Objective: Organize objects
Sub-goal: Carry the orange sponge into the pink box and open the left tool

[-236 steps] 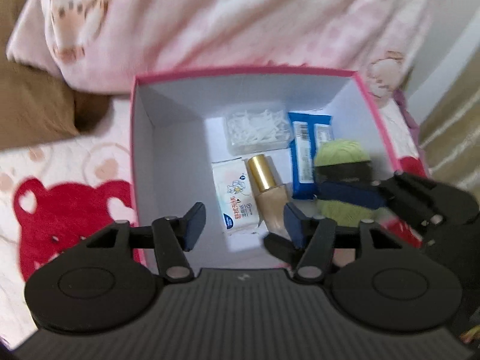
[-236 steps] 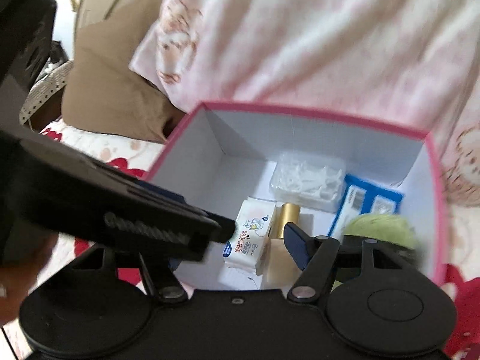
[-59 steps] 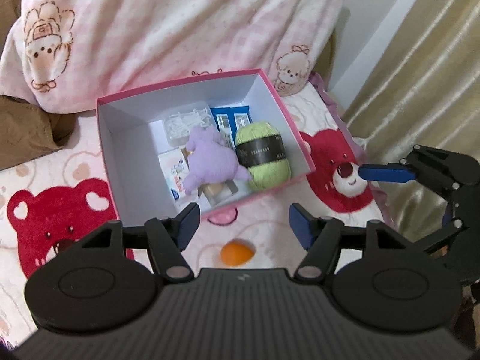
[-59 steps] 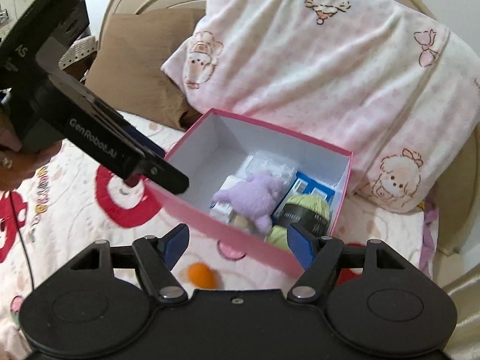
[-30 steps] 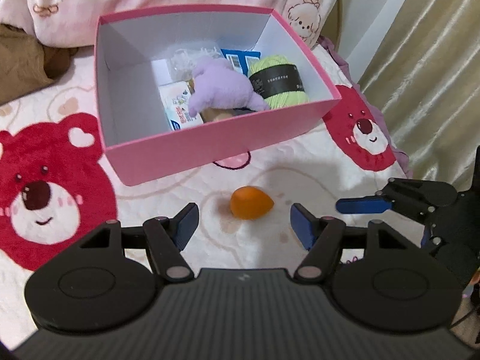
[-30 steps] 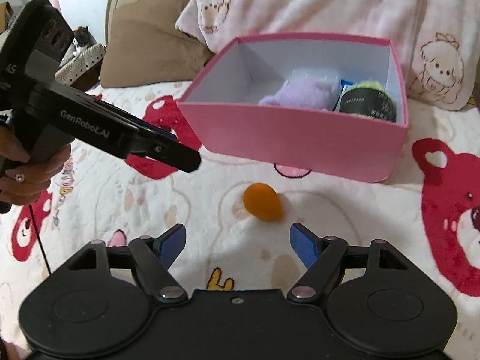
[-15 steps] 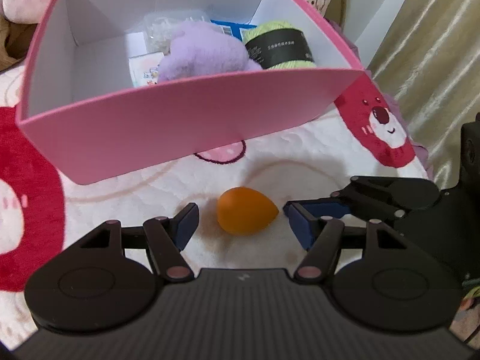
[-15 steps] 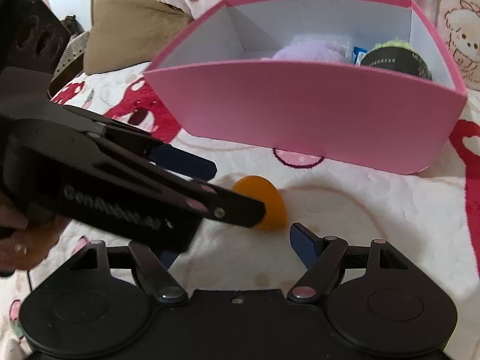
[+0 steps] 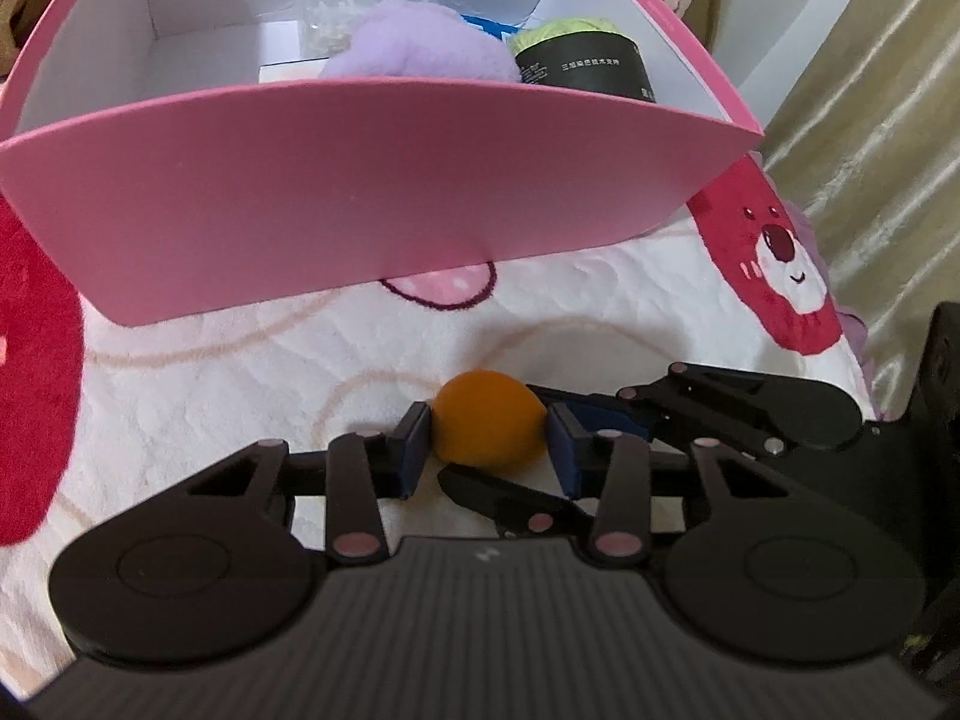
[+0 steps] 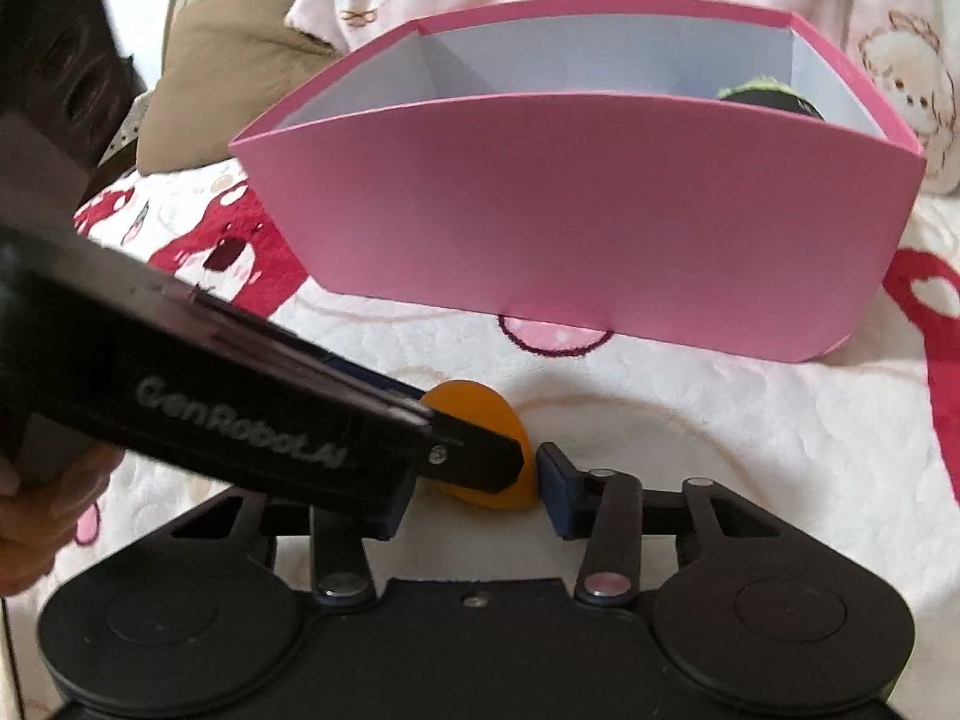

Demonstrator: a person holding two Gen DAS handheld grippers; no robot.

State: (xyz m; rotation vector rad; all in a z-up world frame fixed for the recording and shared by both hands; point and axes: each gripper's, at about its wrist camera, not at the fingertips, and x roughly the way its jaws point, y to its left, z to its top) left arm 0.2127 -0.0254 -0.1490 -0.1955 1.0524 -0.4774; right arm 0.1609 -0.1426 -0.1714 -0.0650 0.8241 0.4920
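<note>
Crowding threatens: your left gripper clamps the orange sponge before the pink box; your right gripper, closing on it too, could knock it loose.

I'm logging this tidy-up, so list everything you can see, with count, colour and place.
egg-shaped sponge: one, orange, on the blanket before the box
box: one, pink outside, white inside, on the blanket
plush toy: one, lilac, in the box
yarn ball: one, green, black band, in the box
blanket: one, white with red bears
pillow: one, brown, behind the box
left tool: jaws just closed, pressing the sponge
right tool: jaws just closed around the sponge
hand: one, holding the left tool
</note>
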